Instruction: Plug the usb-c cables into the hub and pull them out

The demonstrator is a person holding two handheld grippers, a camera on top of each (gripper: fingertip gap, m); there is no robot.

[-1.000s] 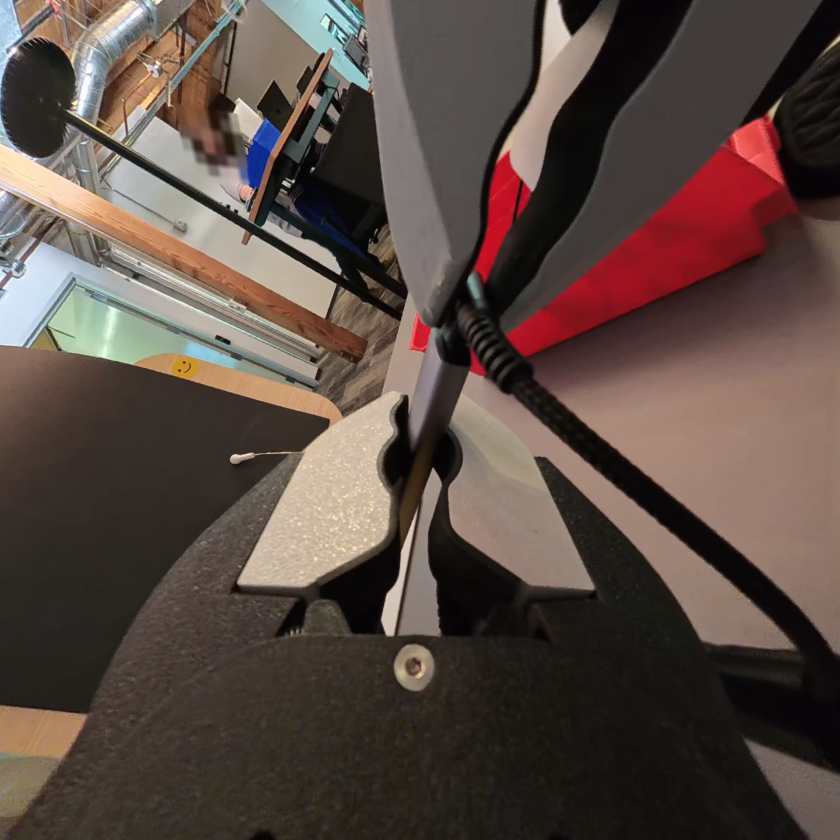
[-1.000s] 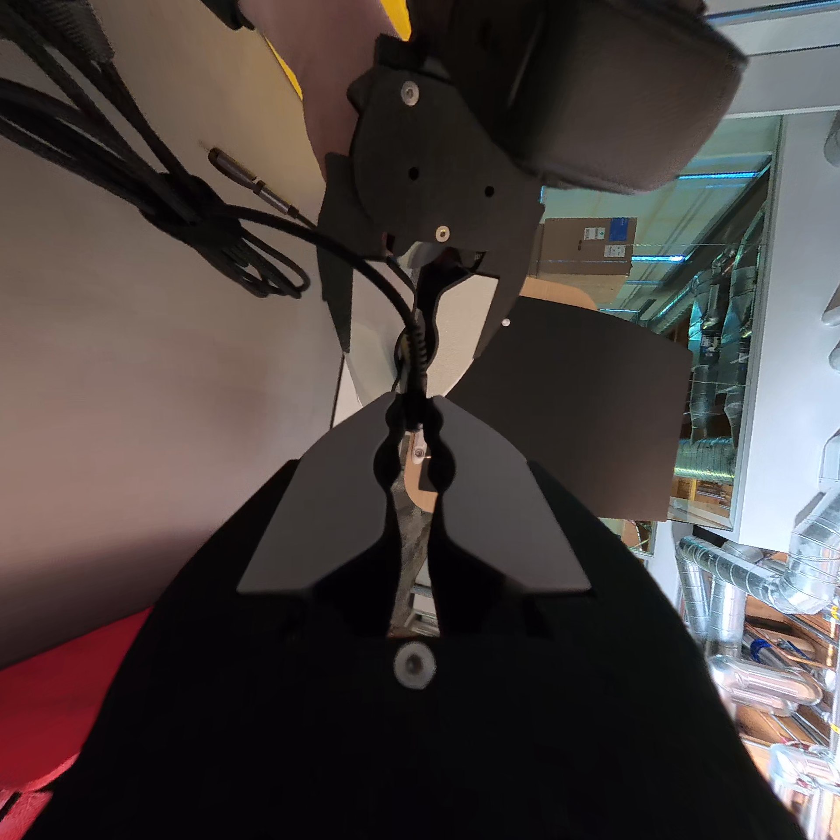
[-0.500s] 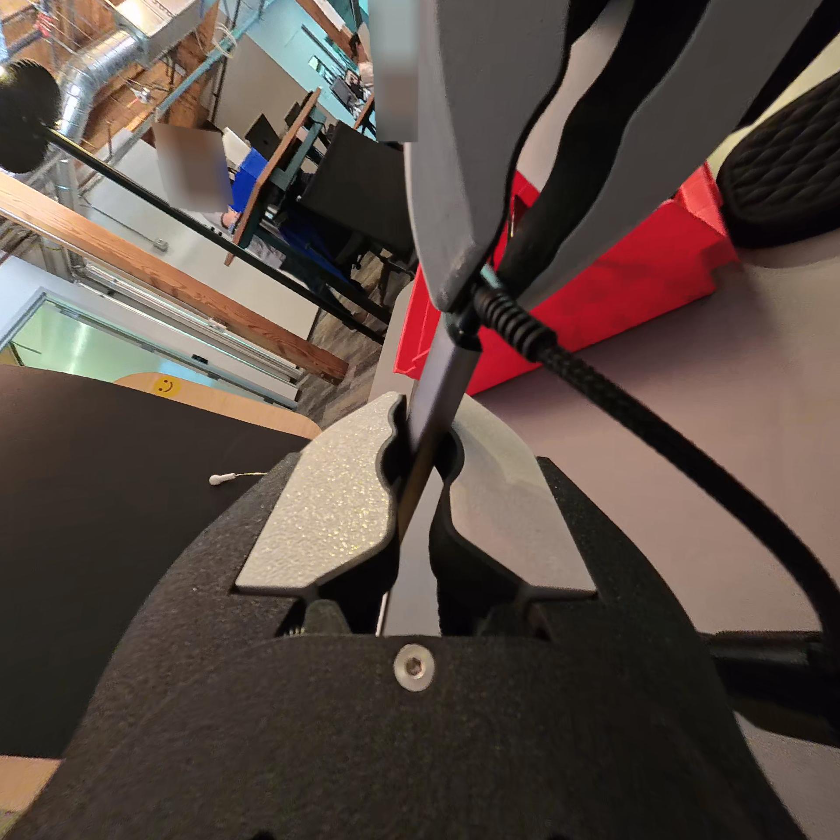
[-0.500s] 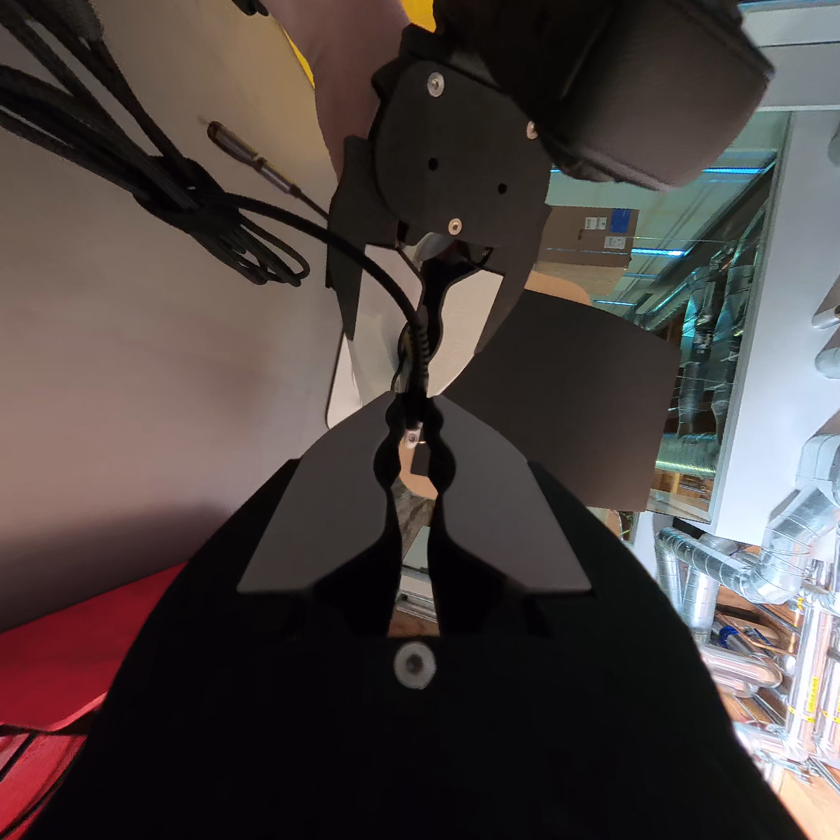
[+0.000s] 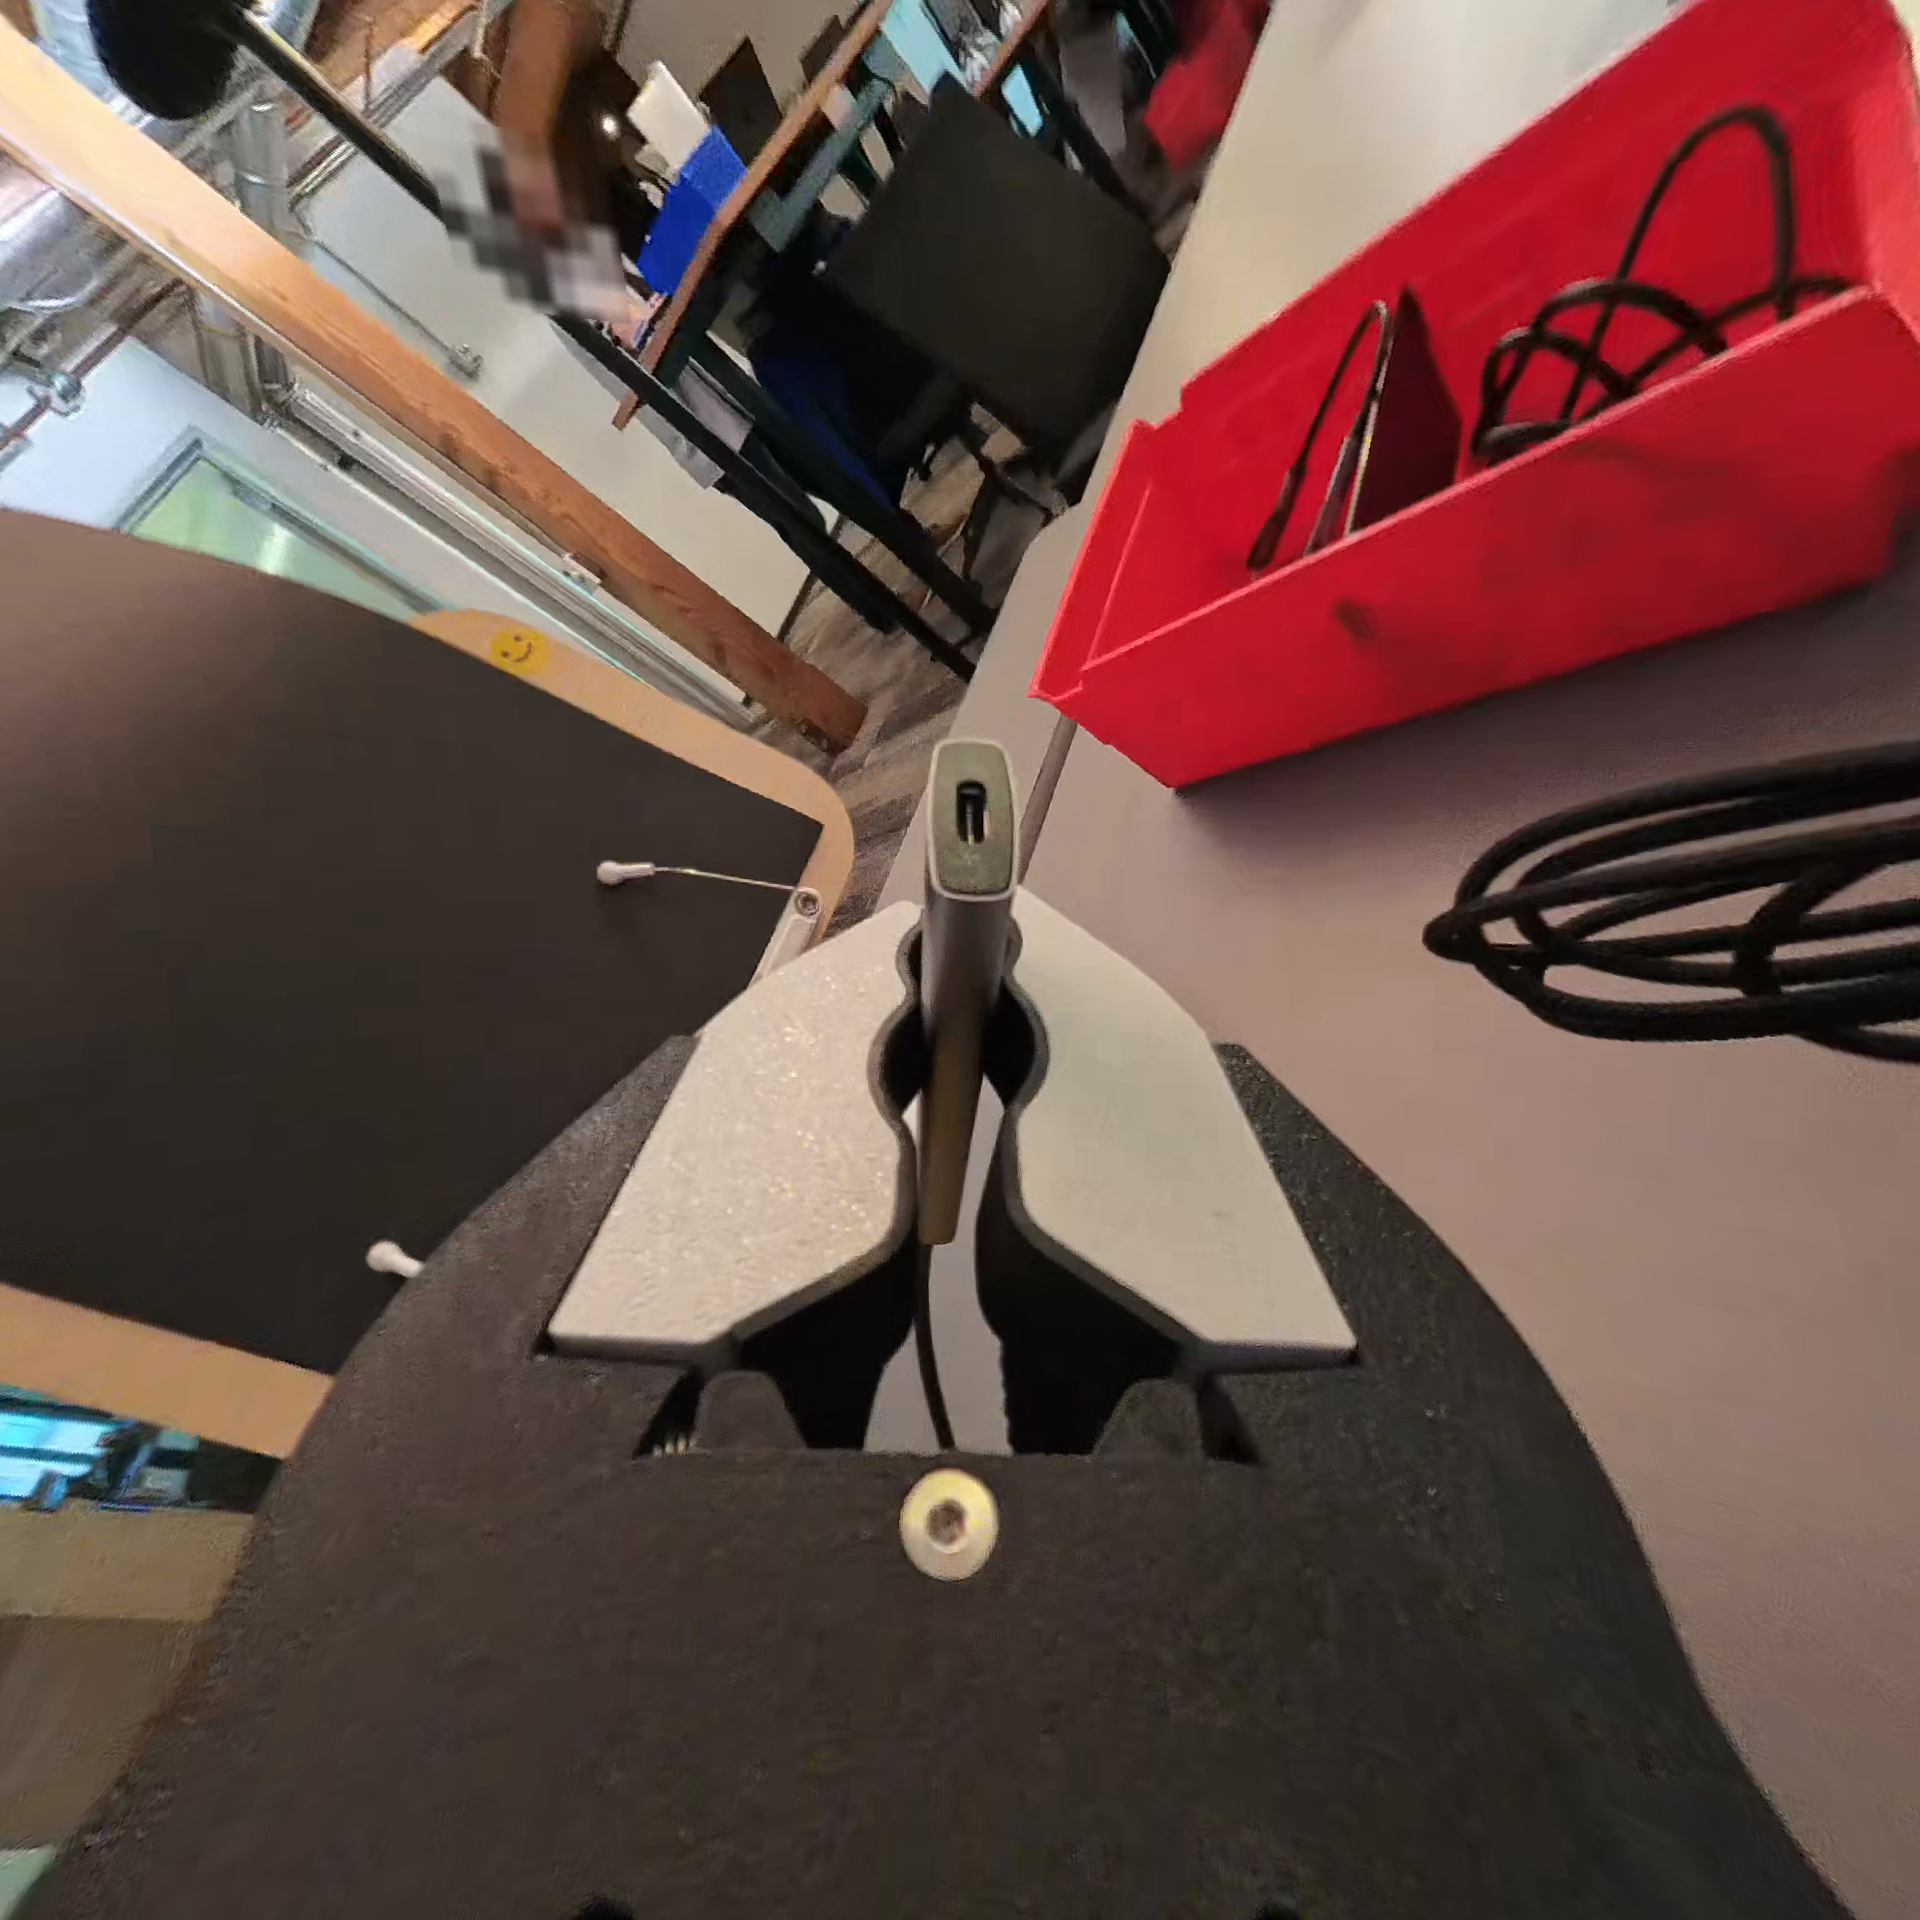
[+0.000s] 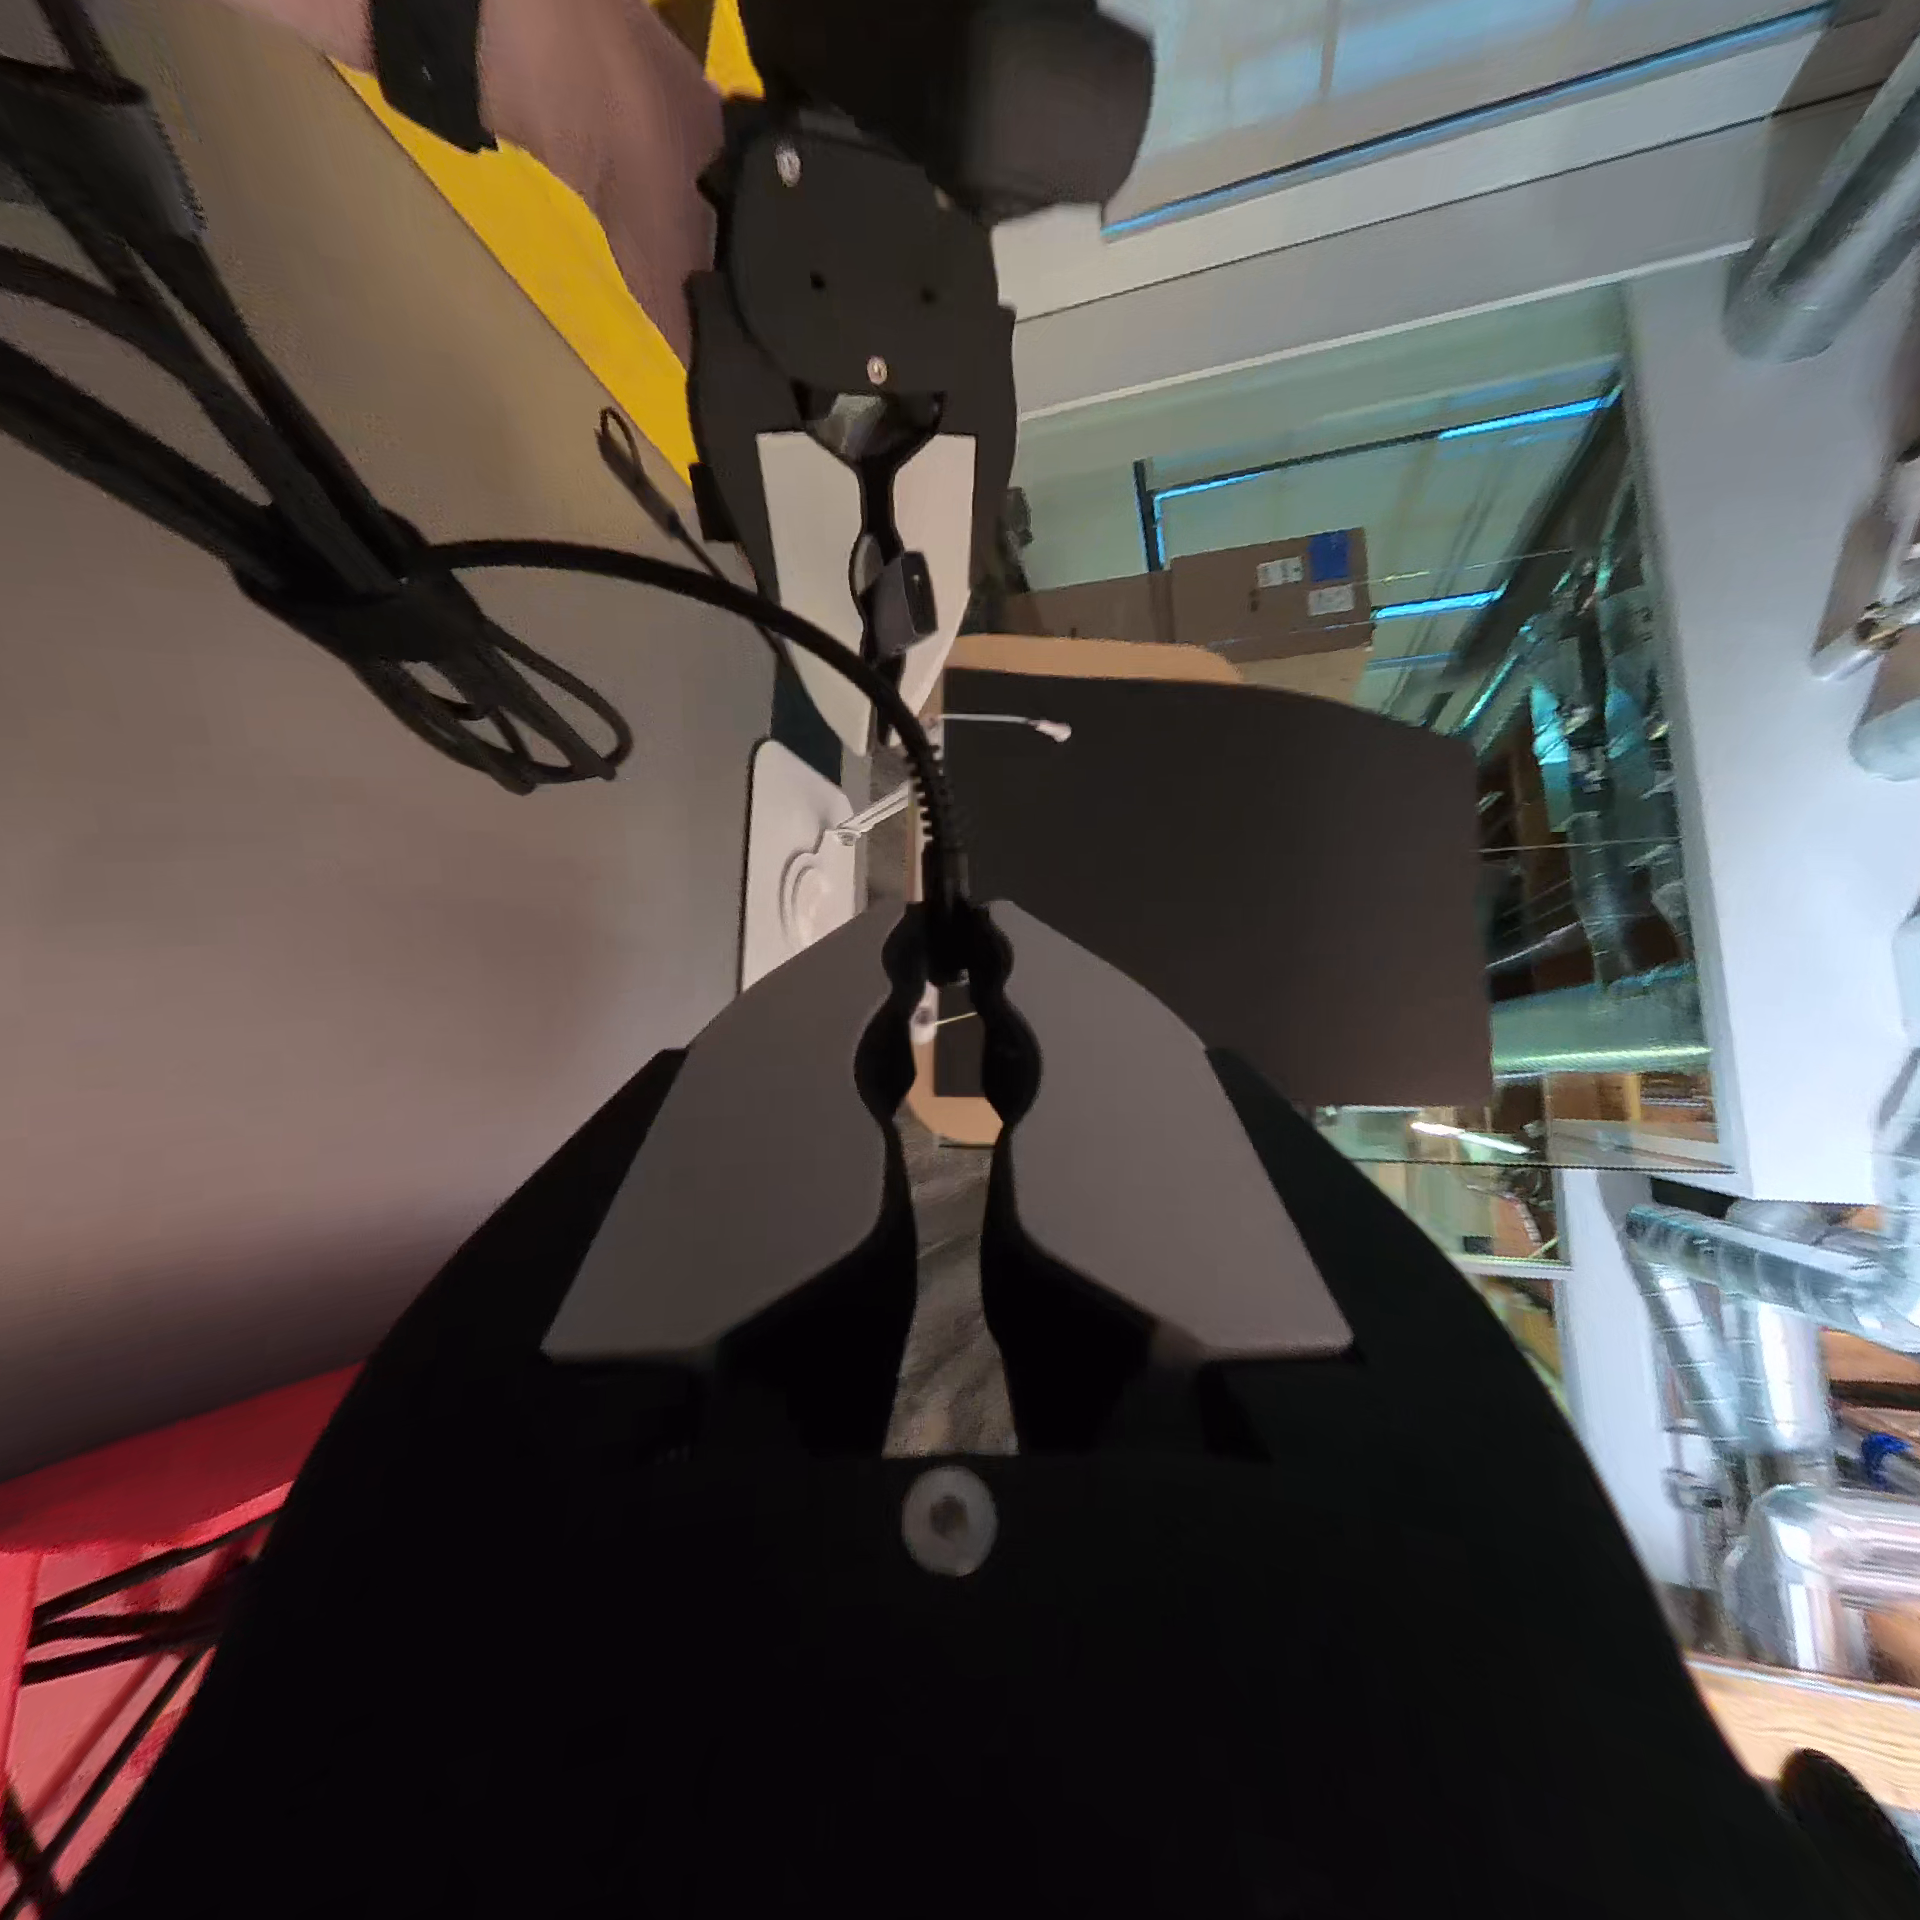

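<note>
Left wrist view: the left gripper (image 5: 961,935) is seen clamped on the slim grey USB-C hub (image 5: 964,914), which is held upright between its pads with the end port (image 5: 971,816) bared toward the camera. A second ago a black braided cable plug was seated in that port; now it is out, so one pull-out is judged complete. In the right wrist view, the right gripper (image 6: 951,951) is closed on the black plug of the USB-C cable (image 6: 940,800), whose ribbed strain relief curves away to the far left toward a coiled bundle (image 6: 457,686) on the grey worktop (image 5: 1455,1195). Hub and plug are now apart. A red bin (image 5: 1507,540) holding further cables lies at the far right.
</note>
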